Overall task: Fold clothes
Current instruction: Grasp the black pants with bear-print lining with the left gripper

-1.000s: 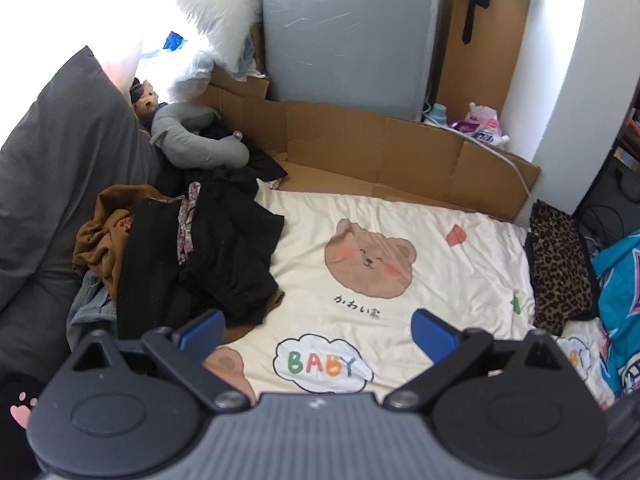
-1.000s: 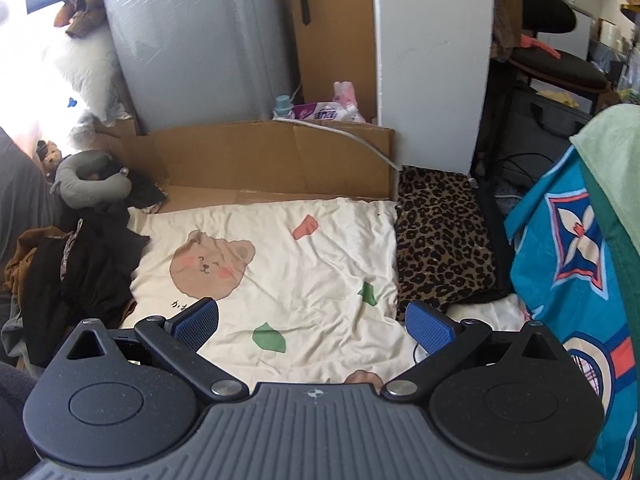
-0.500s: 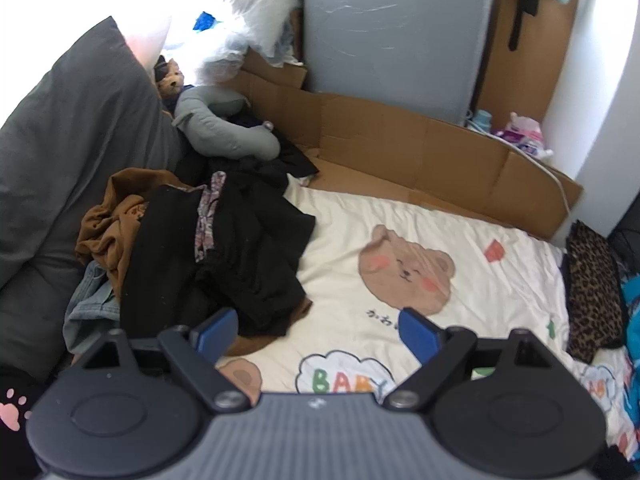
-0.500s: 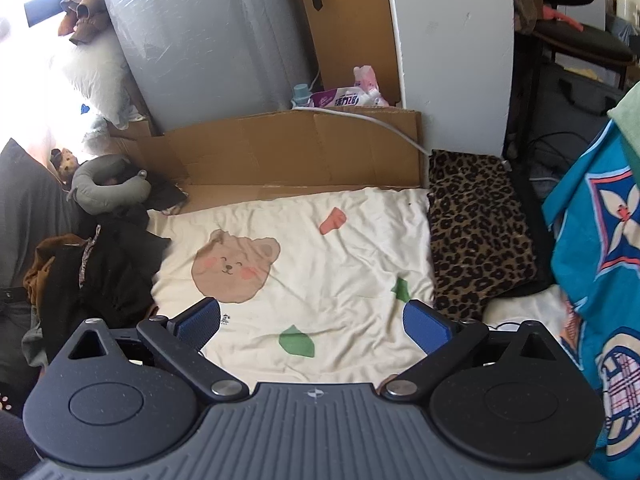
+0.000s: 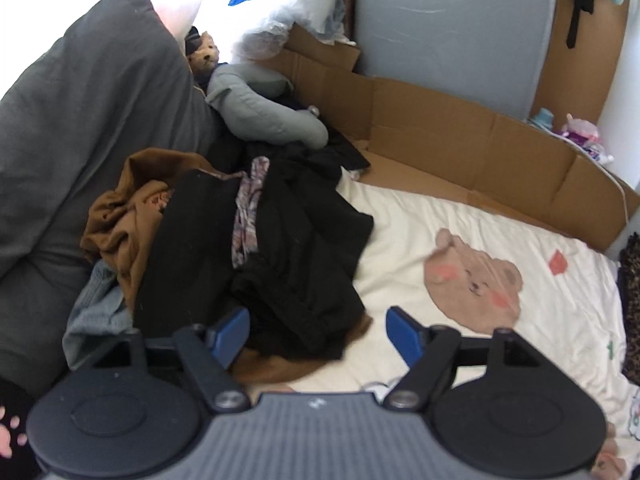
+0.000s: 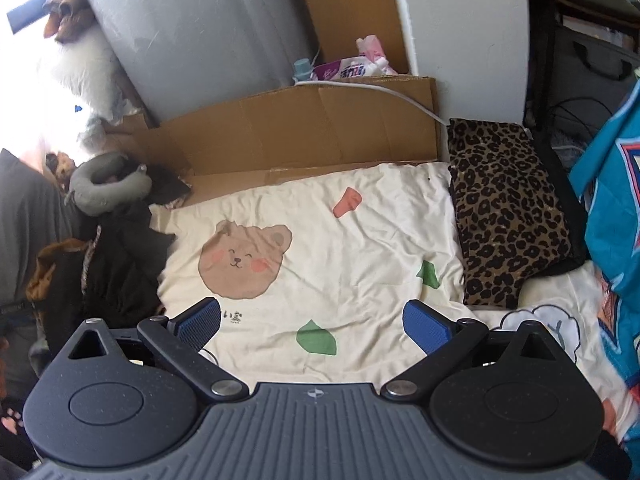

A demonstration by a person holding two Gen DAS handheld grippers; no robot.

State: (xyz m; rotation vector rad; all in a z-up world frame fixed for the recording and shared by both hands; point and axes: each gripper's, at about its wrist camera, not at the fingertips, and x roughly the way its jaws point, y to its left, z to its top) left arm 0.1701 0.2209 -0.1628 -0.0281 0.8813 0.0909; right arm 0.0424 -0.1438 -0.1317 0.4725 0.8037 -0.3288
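Left gripper (image 5: 318, 334): spread wide, nothing held, blue pads to either side of the near hem of the black garment (image 5: 280, 264). Just short of the cloth, whether touching cannot be told. Directly ahead and slightly left, the clothes pile (image 5: 192, 240): black garment on top, brown garment (image 5: 120, 220) tucked under its left side, a pale blue piece (image 5: 94, 312) lowest at the left edge. Long axis of the black garment running away from the pads, toward the grey neck pillow (image 5: 264, 116) at the far end. Pile resting against the grey cushion (image 5: 80, 120) on the left, spilling rightward onto the cream bear-print blanket (image 5: 480, 248).

Further right, bare blanket for laying out and folding. Right gripper (image 6: 312, 326): likewise spread and empty, above the middle of the blanket, well apart from the pile, which sits far to its left. Beyond it on the right, a leopard-print piece (image 6: 508, 216) lying along the blanket's edge.

Judged from this: left side much the nearer, so the first pick probably there, straight forward onto the near hem.
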